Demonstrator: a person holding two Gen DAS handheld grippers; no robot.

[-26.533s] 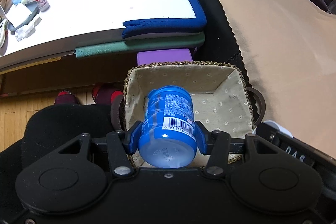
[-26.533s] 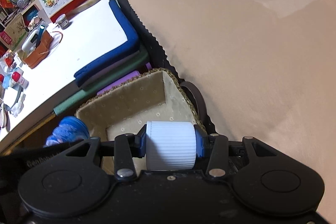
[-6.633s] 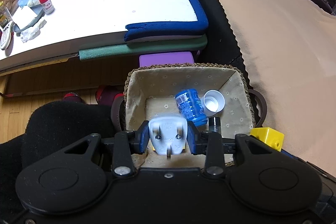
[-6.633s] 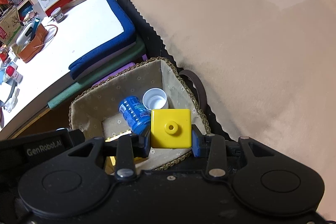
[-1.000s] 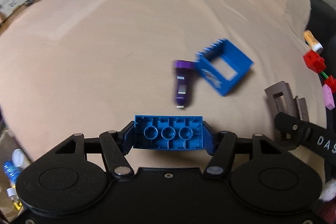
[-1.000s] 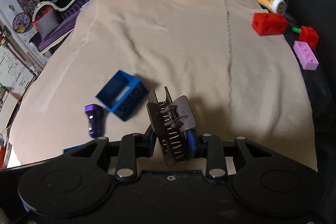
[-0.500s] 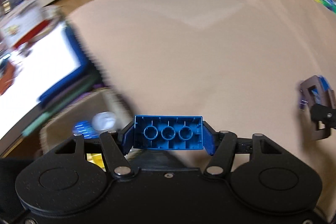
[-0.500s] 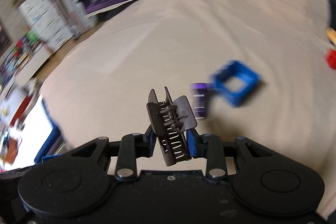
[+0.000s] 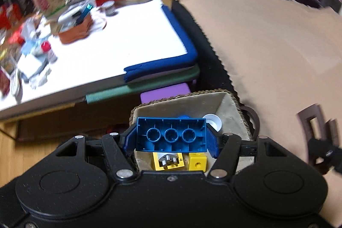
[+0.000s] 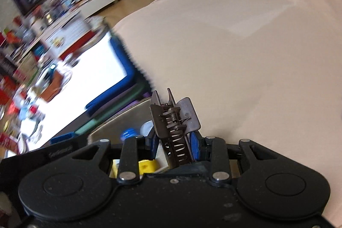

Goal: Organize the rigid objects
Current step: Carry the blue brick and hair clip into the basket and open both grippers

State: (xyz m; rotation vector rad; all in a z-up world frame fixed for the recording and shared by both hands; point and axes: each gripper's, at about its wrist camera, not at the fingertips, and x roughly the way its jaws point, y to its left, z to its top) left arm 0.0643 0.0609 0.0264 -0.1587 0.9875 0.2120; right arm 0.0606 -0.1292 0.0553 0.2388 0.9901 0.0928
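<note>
Clamping one blue brick [image 9: 171, 135] – left claw [image 9: 171, 138]; right claw [image 10: 174, 142] pinches one hair clip [image 10: 174, 119].

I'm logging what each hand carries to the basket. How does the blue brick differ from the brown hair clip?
The blue brick is a boxy plastic block, its hollow underside with three round tubes facing the camera; the brown hair clip is slim, with teeth and a metal spring. The brick spans wide-set jaws of the left hand-held gripper; the clip sits in the nearly closed right hand-held gripper. Both are gripped near the basket.
</note>
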